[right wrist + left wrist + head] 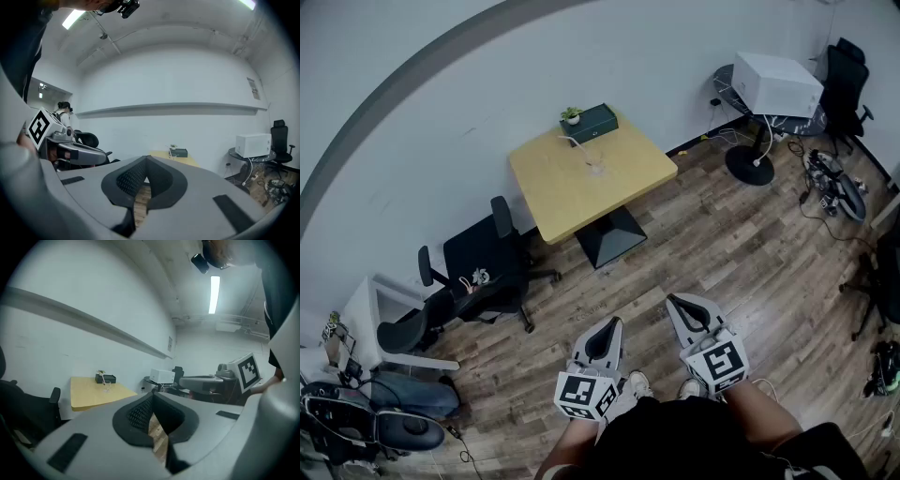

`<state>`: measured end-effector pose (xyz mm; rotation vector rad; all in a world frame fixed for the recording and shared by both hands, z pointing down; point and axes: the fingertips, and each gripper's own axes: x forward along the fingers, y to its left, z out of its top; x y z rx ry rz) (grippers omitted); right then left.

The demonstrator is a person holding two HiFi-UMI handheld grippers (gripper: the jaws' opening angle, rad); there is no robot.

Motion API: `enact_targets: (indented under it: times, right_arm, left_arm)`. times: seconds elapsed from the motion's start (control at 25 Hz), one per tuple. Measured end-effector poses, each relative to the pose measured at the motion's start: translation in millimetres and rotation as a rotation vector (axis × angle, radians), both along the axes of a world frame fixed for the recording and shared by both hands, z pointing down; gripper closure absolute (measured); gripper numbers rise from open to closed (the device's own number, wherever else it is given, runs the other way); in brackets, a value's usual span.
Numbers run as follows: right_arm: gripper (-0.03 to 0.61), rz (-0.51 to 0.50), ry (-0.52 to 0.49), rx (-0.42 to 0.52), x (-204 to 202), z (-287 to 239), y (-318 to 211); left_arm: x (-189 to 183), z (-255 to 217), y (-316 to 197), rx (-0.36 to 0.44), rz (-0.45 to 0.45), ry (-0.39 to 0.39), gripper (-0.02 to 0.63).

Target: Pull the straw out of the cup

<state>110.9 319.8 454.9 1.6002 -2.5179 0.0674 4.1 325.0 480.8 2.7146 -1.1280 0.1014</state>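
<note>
A clear cup [598,169] with a white straw [577,142] in it stands on the yellow table [628,173] by the far wall. It also shows small and far off in the left gripper view as the cup [107,386] and in the right gripper view as the cup [173,151]. My left gripper [613,322] and right gripper [671,300] are held side by side over the wooden floor, well short of the table. Both point toward it, and each one's jaws meet at the tips with nothing between them. The left gripper [151,394] and right gripper [146,158] look the same in their own views.
A dark box with a small plant [589,122] sits at the table's back edge. Black office chairs [483,262] stand left of the table. At the right are a white appliance [776,82] on a round table, a floor stand [750,164], cables and another chair [846,80].
</note>
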Motion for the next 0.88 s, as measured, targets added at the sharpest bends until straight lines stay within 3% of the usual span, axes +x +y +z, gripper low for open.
enact_targets:
  times: [0.6, 0.68, 0.76, 0.88]
  right_arm:
    - [0.558, -0.016, 0.003, 0.031, -27, -14, 31]
    - [0.505, -0.015, 0.008, 0.03, -35, -12, 25]
    - [0.374, -0.013, 0.01, 0.029, -43, -11, 19]
    - [0.285, 0.019, 0.019, 0.035, -48, -12, 13]
  left_arm:
    - [-31, -2, 31, -0.002, -0.016, 0.014, 0.595]
    - [-39, -3, 27, 0.002, -0.017, 0.015, 0.594]
    - [-47, -3, 24, 0.005, -0.017, 0.012, 0.595]
    - [-56, -1, 21, 0.001, -0.014, 0.011, 0.594]
